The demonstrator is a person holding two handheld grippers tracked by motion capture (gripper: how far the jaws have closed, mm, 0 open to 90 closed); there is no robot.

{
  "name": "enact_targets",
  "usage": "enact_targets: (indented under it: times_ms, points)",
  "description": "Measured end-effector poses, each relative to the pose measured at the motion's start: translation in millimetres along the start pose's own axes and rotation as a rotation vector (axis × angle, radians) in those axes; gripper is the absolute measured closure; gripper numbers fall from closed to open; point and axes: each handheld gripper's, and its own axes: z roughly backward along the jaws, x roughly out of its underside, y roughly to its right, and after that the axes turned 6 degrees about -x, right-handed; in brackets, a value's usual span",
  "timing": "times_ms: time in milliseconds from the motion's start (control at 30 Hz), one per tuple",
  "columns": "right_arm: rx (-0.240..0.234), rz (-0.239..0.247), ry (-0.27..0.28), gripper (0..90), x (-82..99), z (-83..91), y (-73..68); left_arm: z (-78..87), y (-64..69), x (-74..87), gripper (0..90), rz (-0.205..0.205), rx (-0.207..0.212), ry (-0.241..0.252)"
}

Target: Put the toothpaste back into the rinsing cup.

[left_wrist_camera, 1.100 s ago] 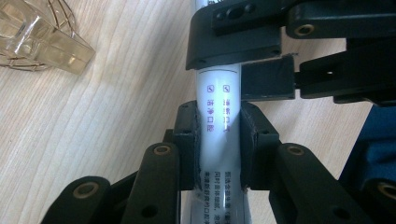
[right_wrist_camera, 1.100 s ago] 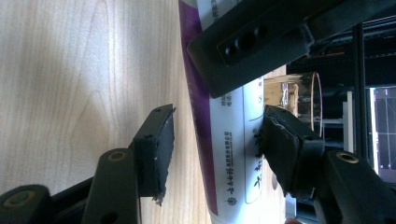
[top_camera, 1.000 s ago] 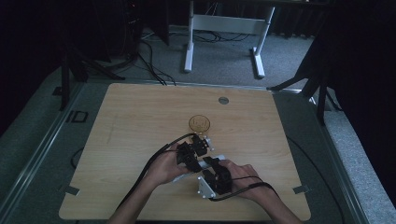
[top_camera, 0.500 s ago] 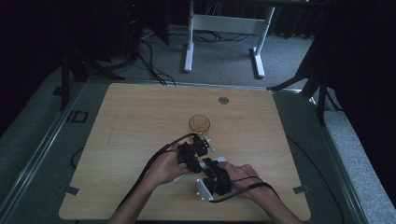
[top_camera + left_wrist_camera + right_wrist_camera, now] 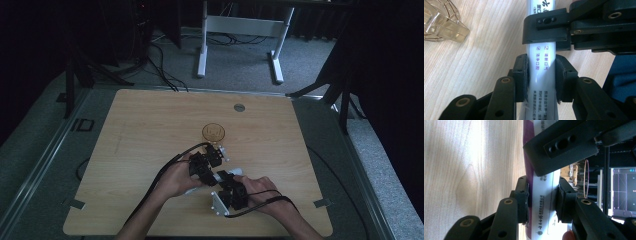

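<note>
A white tube (image 5: 541,55) printed with small text lies between both grippers just above the wooden table (image 5: 150,130). My left gripper (image 5: 541,77) has just been opening; its pads stand at the tube's sides without squeezing it. My right gripper (image 5: 542,200) has just been closing and is now shut on the tube (image 5: 541,225). In the high view the left gripper (image 5: 210,162) and right gripper (image 5: 225,181) meet near the table's front middle, with a bit of the tube (image 5: 236,171) showing. Each gripper view shows the other gripper's black jaw across the tube farther along.
A clear glass cup (image 5: 213,132) with a gold pattern stands just beyond the grippers, also at the upper left as the glass (image 5: 441,25) in the left gripper view. A round grommet (image 5: 239,107) sits near the far edge. A white desk frame (image 5: 240,30) stands behind the table.
</note>
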Motion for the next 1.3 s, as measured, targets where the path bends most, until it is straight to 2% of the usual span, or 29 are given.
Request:
enact_targets:
  times_ms: [300, 367, 567, 900, 1000, 1133, 1300]
  points:
    - [0.003, -0.026, 0.011, 69.5, 0.6, 0.7, 1.3, 11.0, -5.7, 2.9, 59.5, 0.047, 0.021, 0.068]
    - [0.000, -0.001, 0.004, 69.7, 0.5, -0.2, 0.7, 14.3, -7.3, 4.2, 58.8, 0.055, 0.021, 0.079]
    - [-0.007, -0.015, 0.012, 70.0, 0.4, -0.8, -0.4, 21.5, -15.2, 11.3, 57.6, 0.096, -0.012, 0.102]
    - [0.000, -0.067, 0.015, 70.0, 5.0, 1.5, 2.6, 34.2, -28.7, 23.7, 57.8, 0.194, -0.041, 0.185]
    - [-0.002, -0.087, 0.020, 70.0, 6.3, 1.2, 2.8, 36.8, -31.5, 27.3, 57.7, 0.216, -0.074, 0.192]
    - [-0.007, -0.087, 0.019, 70.1, 8.5, 1.1, 4.2, 39.7, -36.2, 33.7, 57.7, 0.243, -0.085, 0.212]
    - [-0.029, -0.128, 0.041, 70.0, 11.1, 2.7, 7.5, 46.5, -41.2, 42.6, 57.7, 0.282, -0.107, 0.247]
